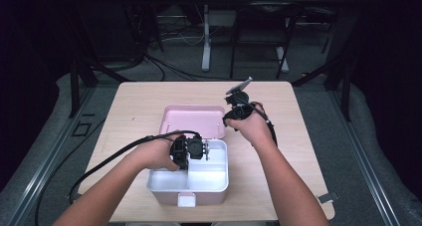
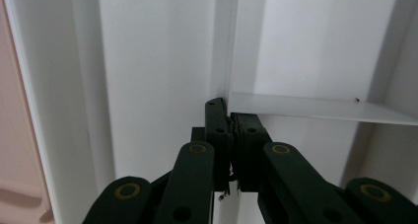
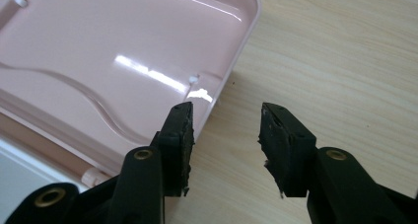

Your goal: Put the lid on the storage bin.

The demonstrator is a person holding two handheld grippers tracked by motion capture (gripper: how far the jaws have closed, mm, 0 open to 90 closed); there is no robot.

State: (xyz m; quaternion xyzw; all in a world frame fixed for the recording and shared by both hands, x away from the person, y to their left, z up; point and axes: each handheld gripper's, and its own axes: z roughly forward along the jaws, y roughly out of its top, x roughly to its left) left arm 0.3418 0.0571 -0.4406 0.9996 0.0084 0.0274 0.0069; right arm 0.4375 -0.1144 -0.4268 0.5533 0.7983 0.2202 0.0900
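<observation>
From the high view, your left gripper (image 1: 193,149) sits inside the white tray (image 1: 214,178) of the pink box, at the tray's far end, while your right gripper (image 1: 238,111) hovers at the right corner of the open pink lid (image 1: 191,121); the tray's long axis runs away from you. In the left gripper view, those jaws are pinched tight on the thin white divider (image 2: 315,108) where it meets the tray's cross wall. In the right gripper view, your jaws stand half apart and empty, the lid's corner (image 3: 236,46) just left of them, the wooden table (image 3: 335,61) beneath
</observation>
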